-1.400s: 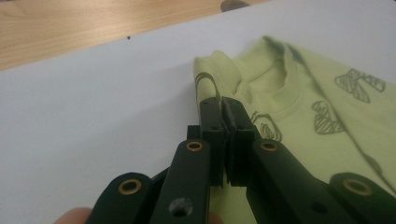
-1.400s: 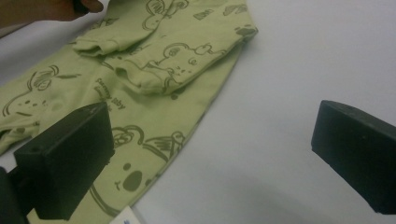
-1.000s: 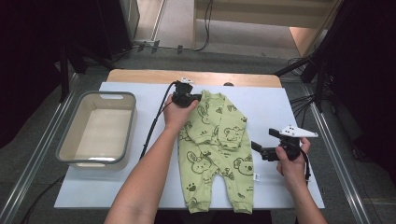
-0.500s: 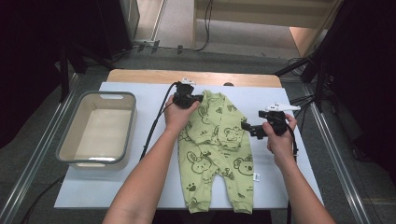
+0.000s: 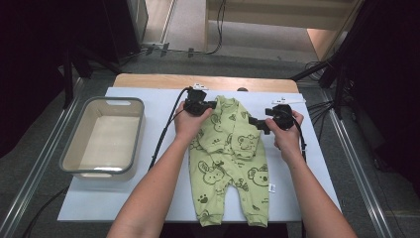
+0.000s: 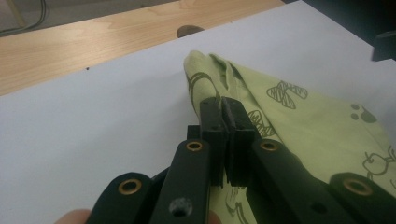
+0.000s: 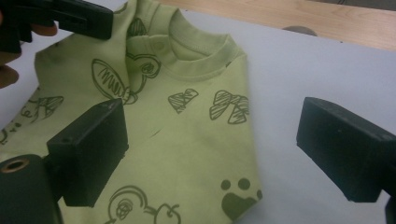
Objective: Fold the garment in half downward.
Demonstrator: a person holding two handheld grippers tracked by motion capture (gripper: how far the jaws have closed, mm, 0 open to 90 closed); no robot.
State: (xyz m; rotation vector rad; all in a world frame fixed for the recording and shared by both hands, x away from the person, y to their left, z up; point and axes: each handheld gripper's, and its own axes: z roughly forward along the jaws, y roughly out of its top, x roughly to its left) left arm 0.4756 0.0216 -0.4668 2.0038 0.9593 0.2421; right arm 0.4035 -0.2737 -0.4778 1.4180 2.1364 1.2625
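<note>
We are folding a green baby romper (image 5: 229, 163) that lies flat on the white mat (image 5: 148, 198), collar toward the mat's far edge and legs reaching its near edge. A grey bin (image 5: 101, 136) stands well apart at the mat's left edge.

As we judge it, the step in hand is gripping both shoulders so the top can be folded. To do it well, we keep the left gripper (image 5: 212, 105) steady on its pinch and bring the right gripper (image 5: 256, 124) level with it, onto the garment's right edge near the shoulder. We want one jaw on each side of the folded cloth edge before squeezing, catching every layer, not just the top one. Both hands should then lift together so the cloth does not skew.

The left gripper's (image 6: 223, 135) jaws are together, clamped on a ridge of green cloth at the romper's left shoulder, beside the collar (image 7: 198, 58).

The right gripper's (image 7: 212, 149) jaws stand wide apart and have just been closing a little. They hold nothing: one pad hovers over the printed chest, the other over bare mat past the romper's right edge. Whether either pad brushes the cloth we cannot tell.
</note>
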